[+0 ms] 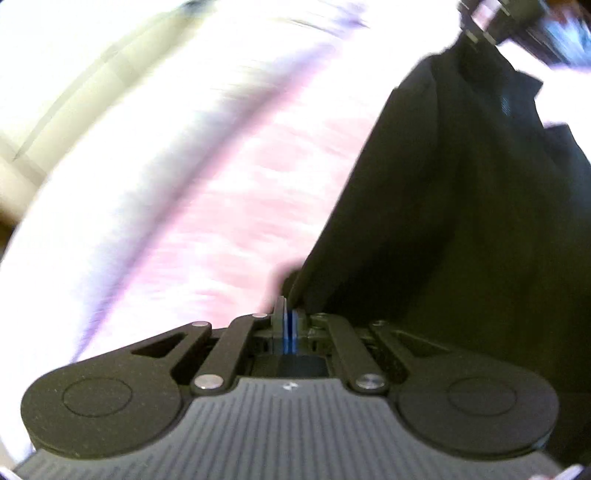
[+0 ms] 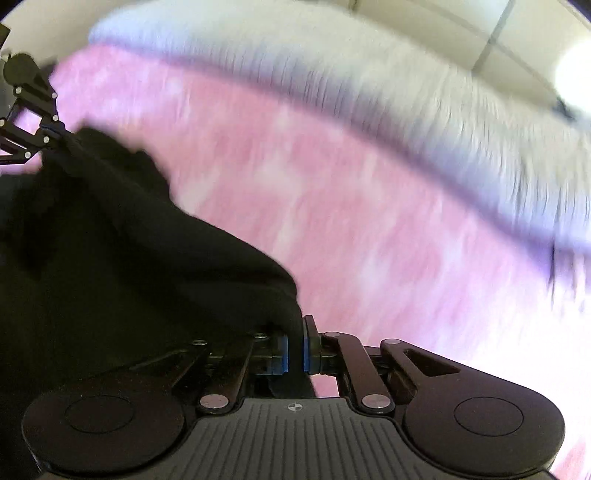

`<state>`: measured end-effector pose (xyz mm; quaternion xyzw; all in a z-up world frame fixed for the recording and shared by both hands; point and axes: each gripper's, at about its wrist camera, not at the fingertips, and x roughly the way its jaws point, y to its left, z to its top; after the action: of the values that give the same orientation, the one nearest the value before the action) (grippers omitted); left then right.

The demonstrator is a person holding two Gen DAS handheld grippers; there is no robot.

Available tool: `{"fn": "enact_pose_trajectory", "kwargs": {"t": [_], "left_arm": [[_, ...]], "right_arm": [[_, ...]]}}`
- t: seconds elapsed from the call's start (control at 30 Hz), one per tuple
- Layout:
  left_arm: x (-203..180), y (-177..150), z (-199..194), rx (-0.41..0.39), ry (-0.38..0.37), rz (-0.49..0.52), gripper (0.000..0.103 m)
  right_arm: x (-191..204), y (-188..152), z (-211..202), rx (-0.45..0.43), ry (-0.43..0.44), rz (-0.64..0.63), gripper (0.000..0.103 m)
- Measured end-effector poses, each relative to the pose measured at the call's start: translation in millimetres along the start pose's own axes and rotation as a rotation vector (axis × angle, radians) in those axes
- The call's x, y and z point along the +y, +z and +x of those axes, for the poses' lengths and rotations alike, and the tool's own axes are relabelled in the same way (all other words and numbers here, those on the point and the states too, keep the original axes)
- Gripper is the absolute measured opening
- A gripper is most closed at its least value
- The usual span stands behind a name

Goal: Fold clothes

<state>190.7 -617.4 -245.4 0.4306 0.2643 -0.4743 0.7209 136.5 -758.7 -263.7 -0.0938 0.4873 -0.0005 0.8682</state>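
Observation:
A black garment [image 1: 461,221] hangs stretched between my two grippers above a pink patterned surface [image 1: 229,206]. My left gripper [image 1: 290,317] is shut on one edge of the garment. My right gripper [image 2: 295,339] is shut on another edge of the garment [image 2: 110,240], with cloth bunched between its blue pads. In the right wrist view the left gripper [image 2: 48,129] shows at the far left, clamped on the cloth. In the left wrist view the right gripper [image 1: 480,22] shows at the top right. Both views are motion-blurred.
The pink surface [image 2: 369,221] has a white fringed border [image 2: 369,96]. Beyond it lies pale tiled floor [image 2: 480,33], which also shows in the left wrist view [image 1: 74,103].

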Motion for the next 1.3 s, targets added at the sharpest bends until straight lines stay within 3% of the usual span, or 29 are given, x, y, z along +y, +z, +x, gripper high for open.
{"fn": "enact_pose_trajectory", "kwargs": {"t": [0.1, 0.17, 0.2, 0.23, 0.27, 0.3, 0.33, 0.4, 0.47, 0.57, 0.63, 0.67, 0.7, 0.77, 0.9, 0.97, 1.0, 1.03, 1.07, 1.2, 1.3], "left_arm": [[61, -2, 0, 0.029, 0.096, -0.116, 0.001], [100, -7, 3, 0.058, 0.156, -0.187, 0.001], [119, -10, 5, 0.072, 0.187, -0.222, 0.001], [138, -12, 6, 0.087, 0.217, -0.257, 0.001], [158, -15, 8, 0.101, 0.247, -0.293, 0.001], [177, -17, 9, 0.116, 0.278, -0.328, 0.001], [190, -24, 16, 0.142, 0.292, -0.354, 0.001], [196, -50, 41, 0.226, 0.293, -0.384, 0.002], [195, -79, 67, 0.306, 0.278, -0.423, 0.001], [183, -107, 95, 0.361, 0.238, -0.453, 0.001], [173, -111, 101, 0.356, 0.223, -0.437, 0.001], [170, -114, 99, 0.351, 0.218, -0.428, 0.001], [169, -116, 92, 0.341, 0.215, -0.422, 0.001], [168, -117, 79, 0.317, 0.211, -0.414, 0.001], [174, -114, 58, 0.269, 0.206, -0.401, 0.001], [175, -117, 46, 0.25, 0.195, -0.408, 0.001], [176, -119, 40, 0.239, 0.183, -0.416, 0.001], [177, -121, 34, 0.23, 0.175, -0.419, 0.001], [176, -122, 29, 0.224, 0.173, -0.418, 0.001], [176, -125, -5, 0.194, 0.179, -0.434, 0.001], [176, -119, -49, 0.156, 0.198, -0.435, 0.002]], "right_arm": [[-30, 69, 0, -0.115, 0.043, -0.096, 0.006], [-30, 114, 9, -0.231, 0.074, -0.178, 0.006], [-28, 134, 15, -0.292, 0.099, -0.192, 0.013], [-28, 150, 21, -0.328, 0.106, -0.174, 0.022], [-27, 162, 26, -0.343, 0.078, -0.129, 0.05], [-26, 168, 28, -0.354, 0.034, -0.056, 0.068], [-26, 166, 28, -0.365, 0.027, 0.023, 0.071], [-24, 144, 28, -0.345, 0.111, 0.195, 0.076], [-13, 109, 38, -0.257, 0.168, 0.344, 0.078], [21, 50, 55, -0.107, 0.225, 0.551, 0.078], [44, 24, 58, -0.052, 0.272, 0.696, 0.08], [54, 19, 61, -0.049, 0.28, 0.768, 0.087], [64, 14, 65, -0.047, 0.283, 0.841, 0.094], [80, 17, 76, -0.021, 0.246, 0.954, 0.097], [84, 37, 115, 0.066, 0.169, 1.018, 0.097], [85, 36, 127, 0.125, 0.141, 0.992, 0.091], [85, 35, 134, 0.154, 0.128, 0.979, 0.061], [81, 28, 127, 0.164, 0.13, 0.979, 0.039], [75, 18, 117, 0.166, 0.139, 0.985, 0.003], [42, -24, 57, 0.165, 0.111, 0.911, 0.002], [-2, -52, -9, 0.136, -0.002, 0.828, 0.002]]}}
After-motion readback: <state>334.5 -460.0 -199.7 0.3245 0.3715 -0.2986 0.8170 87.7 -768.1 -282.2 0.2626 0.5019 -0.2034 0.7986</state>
